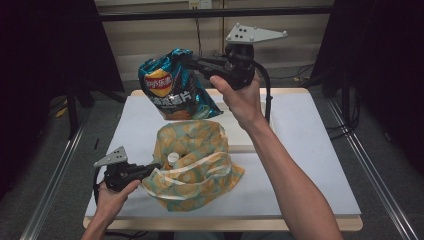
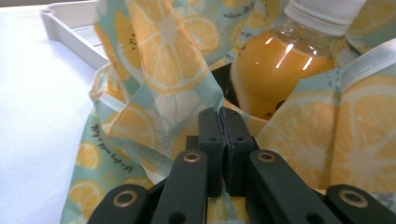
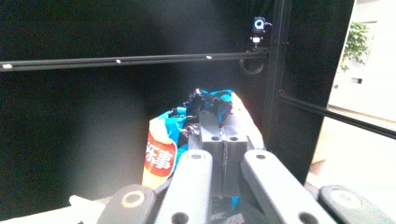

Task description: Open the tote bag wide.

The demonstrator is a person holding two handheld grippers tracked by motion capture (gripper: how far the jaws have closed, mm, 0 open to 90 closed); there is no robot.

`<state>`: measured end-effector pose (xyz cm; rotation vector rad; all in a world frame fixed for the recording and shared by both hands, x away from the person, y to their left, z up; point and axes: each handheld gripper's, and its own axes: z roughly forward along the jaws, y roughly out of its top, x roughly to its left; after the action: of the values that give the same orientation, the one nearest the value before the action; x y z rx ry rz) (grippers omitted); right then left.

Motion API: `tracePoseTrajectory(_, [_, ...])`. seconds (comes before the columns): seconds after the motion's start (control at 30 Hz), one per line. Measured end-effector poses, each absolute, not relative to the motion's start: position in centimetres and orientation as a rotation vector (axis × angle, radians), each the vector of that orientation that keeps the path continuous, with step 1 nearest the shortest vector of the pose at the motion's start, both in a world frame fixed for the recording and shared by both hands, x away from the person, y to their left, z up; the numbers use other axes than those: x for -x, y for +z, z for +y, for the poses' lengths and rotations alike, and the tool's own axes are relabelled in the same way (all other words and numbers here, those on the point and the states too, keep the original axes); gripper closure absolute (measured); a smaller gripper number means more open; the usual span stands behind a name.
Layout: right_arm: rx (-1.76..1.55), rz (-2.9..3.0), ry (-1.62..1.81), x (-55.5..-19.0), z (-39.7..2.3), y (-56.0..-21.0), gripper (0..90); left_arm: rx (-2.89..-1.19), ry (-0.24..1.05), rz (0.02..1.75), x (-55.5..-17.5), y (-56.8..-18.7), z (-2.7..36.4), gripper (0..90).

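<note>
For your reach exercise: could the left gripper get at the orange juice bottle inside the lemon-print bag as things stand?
Probably not yet. The left gripper is shut on the bag's rim, so it is busy, though the bottle sits uncovered just beyond its jaws.

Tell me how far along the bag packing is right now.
Done: an orange drink bottle already stands inside the lemon-print bag. In hand: the left gripper pinches the bag's edge, and the right gripper holds the chip bag in the air above it. Left: lowering the chips into the bag.

White table point(image 1: 310, 150), dark curtains point(image 1: 45, 50), grey floor point(image 1: 380, 115)
</note>
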<state>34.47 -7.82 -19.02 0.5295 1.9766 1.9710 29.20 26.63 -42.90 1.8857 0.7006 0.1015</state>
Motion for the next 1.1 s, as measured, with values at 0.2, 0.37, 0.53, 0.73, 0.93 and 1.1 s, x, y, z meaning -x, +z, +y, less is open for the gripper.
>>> tracePoseTrajectory(0.2, [-0.586,1.957,1.956,-35.5,-8.7,-19.4,90.0,-1.866,0.104,0.701,-28.9,-42.9,26.8,86.2])
tracePoseTrajectory(0.37, [-0.627,1.96,1.94,-37.0,-9.3,-19.7,90.0,-1.859,0.109,0.691,-28.8,-42.7,26.6,81.3])
tracePoseTrajectory(0.53, [-0.683,1.977,1.913,-39.2,-9.9,-20.9,90.0,-1.847,0.112,0.701,-28.7,-42.6,26.7,74.3])
tracePoseTrajectory(0.73, [-0.729,2.004,1.885,-41.5,-10.2,-23.1,90.0,-1.839,0.112,0.712,-28.8,-42.5,26.6,60.7])
tracePoseTrajectory(0.93, [-0.775,2.027,1.873,-43.0,-10.8,-25.6,90.0,-1.827,0.116,0.735,-28.9,-42.5,26.4,51.2])
tracePoseTrajectory(1.1, [-0.823,2.036,1.863,-44.0,-10.7,-27.4,90.0,-1.826,0.116,0.721,-28.8,-42.4,26.1,49.2])
